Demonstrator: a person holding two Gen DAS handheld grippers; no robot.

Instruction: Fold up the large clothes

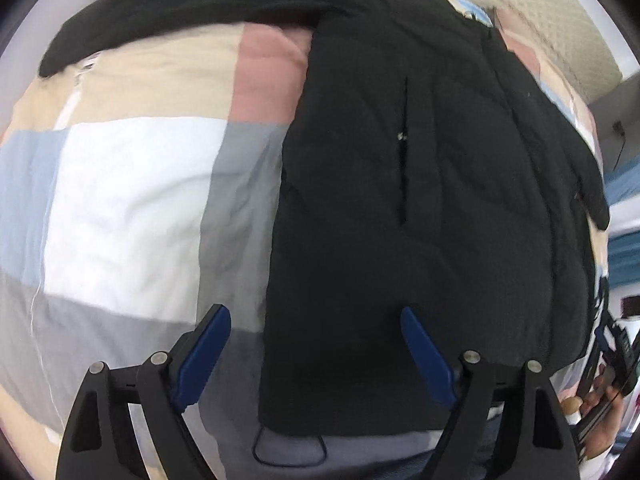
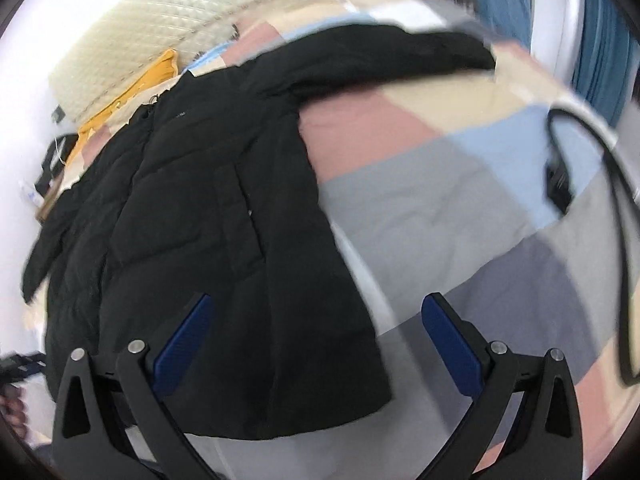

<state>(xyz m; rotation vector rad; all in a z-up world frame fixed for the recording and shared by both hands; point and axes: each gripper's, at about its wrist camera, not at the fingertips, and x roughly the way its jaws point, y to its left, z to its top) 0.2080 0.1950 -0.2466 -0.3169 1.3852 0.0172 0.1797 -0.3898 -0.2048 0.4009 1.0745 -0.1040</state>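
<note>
While both grippers — left gripper [image 1: 316, 322], right gripper [image 2: 316, 312] — hover spread and empty, the black padded jacket [image 1: 420, 208] lies flat mid-bed [image 1: 132, 200]; soft, bulky, probably springy — grip its hem corners.

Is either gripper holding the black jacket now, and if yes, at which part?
Nothing is held. The left gripper and the right gripper are both open above the hem end of the black jacket, which lies flat on the quilt.

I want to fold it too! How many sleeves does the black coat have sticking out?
2: one sleeve stretches sideways across the bed's far end; the other sleeve lies along the coat's opposite side.
</note>
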